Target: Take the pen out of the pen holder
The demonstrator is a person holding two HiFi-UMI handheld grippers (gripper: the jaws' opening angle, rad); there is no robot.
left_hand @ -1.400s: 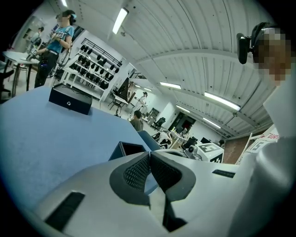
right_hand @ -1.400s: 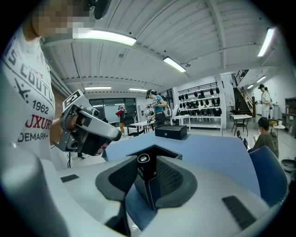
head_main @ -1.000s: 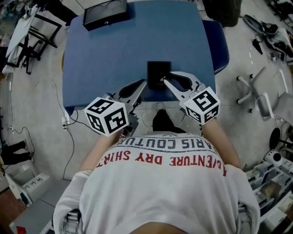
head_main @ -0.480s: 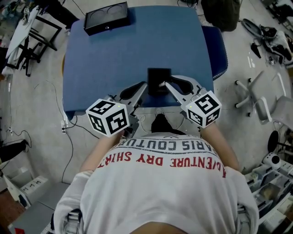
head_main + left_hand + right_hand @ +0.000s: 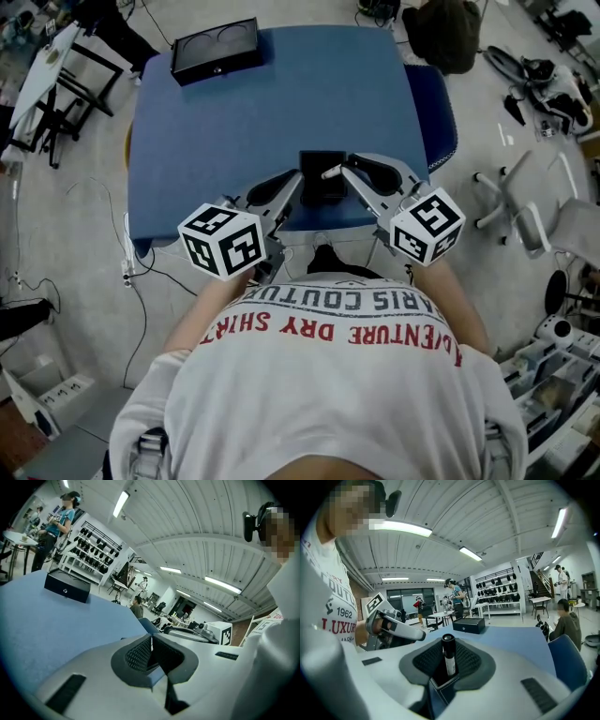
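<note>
At the 6 o'clock edge of the blue table (image 5: pixel 272 103): a black pen holder (image 5: pixel 323 161), square-mouthed, set close to the body for an easy reach. Far off at 11 o'clock, a black box (image 5: pixel 214 39), well apart and apparently no part of this job.

Reaching in from 4 o'clock of the holder: the right gripper (image 5: pixel 330 172), closed onto the pen (image 5: pixel 449 660) just below its black cap. Pinched upright between the ribbed pads (image 5: pixel 425 663), lower end down inside the holder's stitched mouth. Gripped high, probably to allow a straight pull upward without scraping the walls.

Coming in from 8 o'clock: the left gripper (image 5: pixel 297 182), tip against the holder's left wall. Seen along its own jaws, pads all but together, with a bluish edge wedged low between them. Apparently the holder's wall, though hard to say for certain. Held there, most likely, to pin the light holder down against the lift.

Not yet out, then: grasp made, extraction to come. Calls next for a clean rise along the pen's own axis, with the left hold kept firm. Main risk, by this reading: tilting mid-lift and dragging or tipping the holder.
</note>
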